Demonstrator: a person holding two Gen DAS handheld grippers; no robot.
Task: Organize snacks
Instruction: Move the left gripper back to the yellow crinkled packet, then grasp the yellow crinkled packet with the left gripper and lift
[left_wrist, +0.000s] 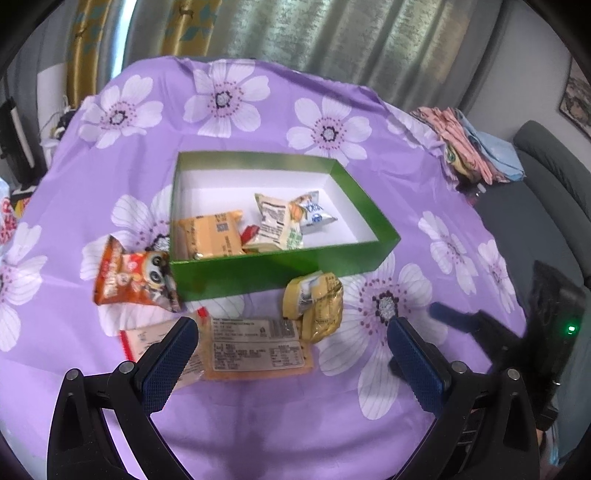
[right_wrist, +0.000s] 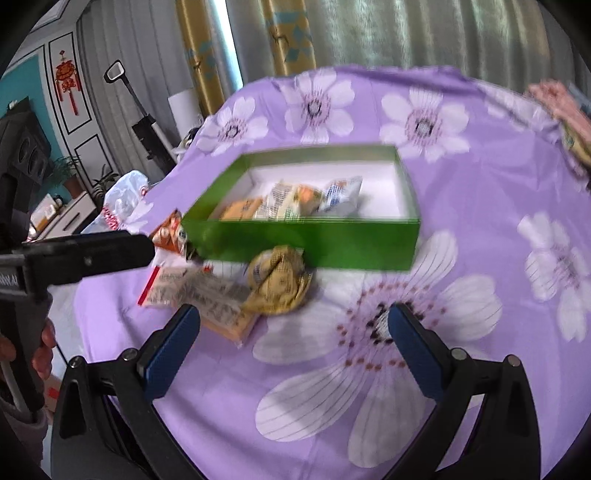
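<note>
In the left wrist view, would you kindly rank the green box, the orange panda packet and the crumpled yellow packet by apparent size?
1. Green cardboard box
2. Orange panda snack packet
3. Crumpled yellow snack packet, though it looks close to the panda packet, so that order is unsure.

We are looking at our left gripper (left_wrist: 291, 328): black plastic arms, blue pads (left_wrist: 170, 365) with a fine grid texture, and round silver screws at the joints. Our right gripper (right_wrist: 293, 317) is showing the same build. Its black body is glowing with a small green light (left_wrist: 571, 328), and white lettering is running along the left handle (right_wrist: 9, 280).
</note>
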